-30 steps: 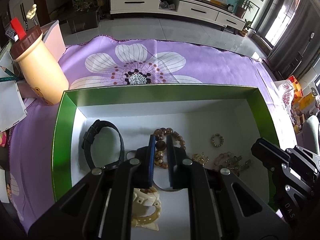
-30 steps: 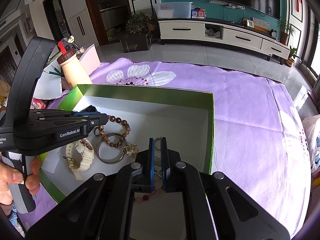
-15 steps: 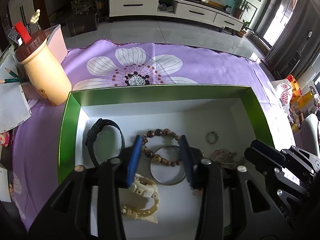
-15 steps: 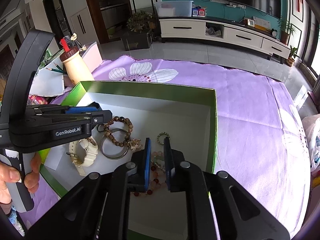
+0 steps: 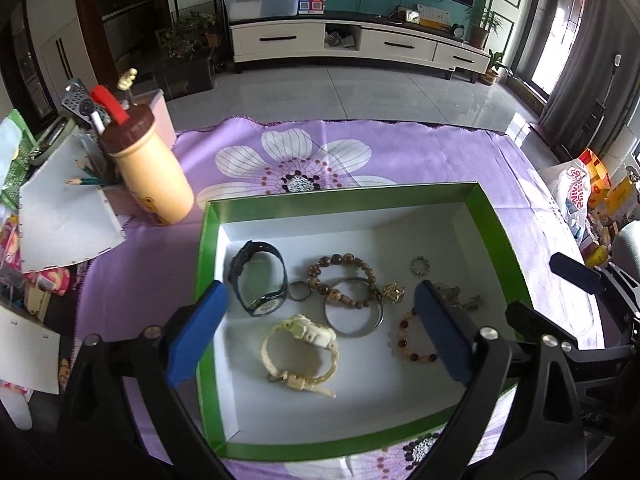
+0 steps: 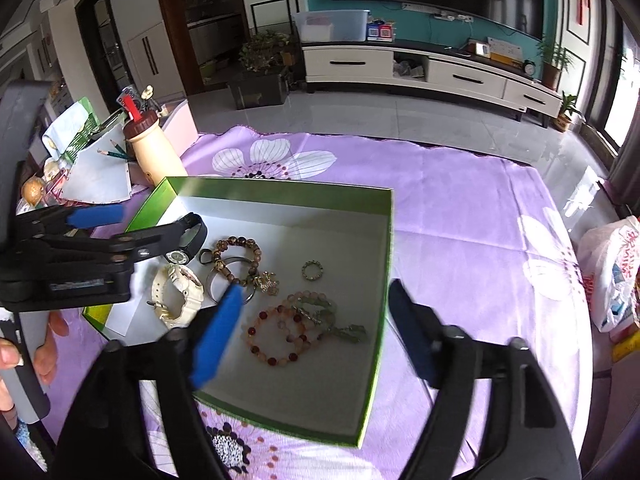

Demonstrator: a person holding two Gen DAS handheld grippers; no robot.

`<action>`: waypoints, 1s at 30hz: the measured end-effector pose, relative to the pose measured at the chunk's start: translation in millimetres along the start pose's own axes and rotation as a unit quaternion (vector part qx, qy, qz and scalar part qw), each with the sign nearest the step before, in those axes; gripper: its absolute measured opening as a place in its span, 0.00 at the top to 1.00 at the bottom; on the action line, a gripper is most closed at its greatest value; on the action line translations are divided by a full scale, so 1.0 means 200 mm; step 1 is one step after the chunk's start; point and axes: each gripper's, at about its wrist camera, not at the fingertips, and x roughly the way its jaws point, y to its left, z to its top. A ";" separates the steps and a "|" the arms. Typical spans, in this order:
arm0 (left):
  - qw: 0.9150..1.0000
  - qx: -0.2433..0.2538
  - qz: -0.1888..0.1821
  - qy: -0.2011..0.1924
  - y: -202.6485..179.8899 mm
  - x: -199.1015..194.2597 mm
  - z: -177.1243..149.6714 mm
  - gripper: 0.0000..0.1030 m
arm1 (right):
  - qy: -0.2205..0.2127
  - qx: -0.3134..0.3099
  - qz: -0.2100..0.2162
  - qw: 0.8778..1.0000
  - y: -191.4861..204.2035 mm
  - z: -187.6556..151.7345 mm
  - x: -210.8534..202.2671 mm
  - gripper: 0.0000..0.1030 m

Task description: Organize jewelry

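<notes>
A green box (image 5: 340,191) with a white floor holds the jewellery: a black watch (image 5: 260,280), a cream watch (image 5: 304,348), a brown bead bracelet (image 5: 344,280), a silver bangle (image 5: 354,314), a beaded ring (image 5: 421,266) and a red-and-pink bead bracelet (image 5: 412,344). My left gripper (image 5: 320,296) hangs above the box's left half, its jaws opening wide with nothing gripped. Over the right half, my right gripper (image 6: 318,296) is also opening, above the pink bracelets (image 6: 280,332) without touching them. The left gripper (image 6: 158,218) shows at the left of the right wrist view.
The box sits on a purple flowered cloth (image 5: 400,152). A cream bottle with a brown lid (image 5: 148,176) and a paper pencil holder (image 5: 64,208) stand left of the box. A snack bag (image 5: 580,188) lies off the right edge. A person's hand (image 6: 44,340) holds the left gripper's handle.
Both grippers went from shut to wide open and rose away from the box floor. The bracelets they were closed around now lie loose in the box.
</notes>
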 end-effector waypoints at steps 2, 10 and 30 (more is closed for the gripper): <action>1.000 -0.002 0.006 0.000 0.01 -0.06 -0.01 0.02 | 0.001 0.006 -0.001 1.000 -0.01 0.01 -0.04 0.11; 1.000 -0.016 0.020 0.007 0.06 -0.26 -0.02 0.02 | 0.026 0.033 0.002 0.999 0.00 0.04 -0.18 0.01; 0.998 -0.029 0.044 0.026 0.07 -0.52 0.04 0.02 | 0.034 0.024 -0.025 0.999 0.13 0.17 -0.40 0.01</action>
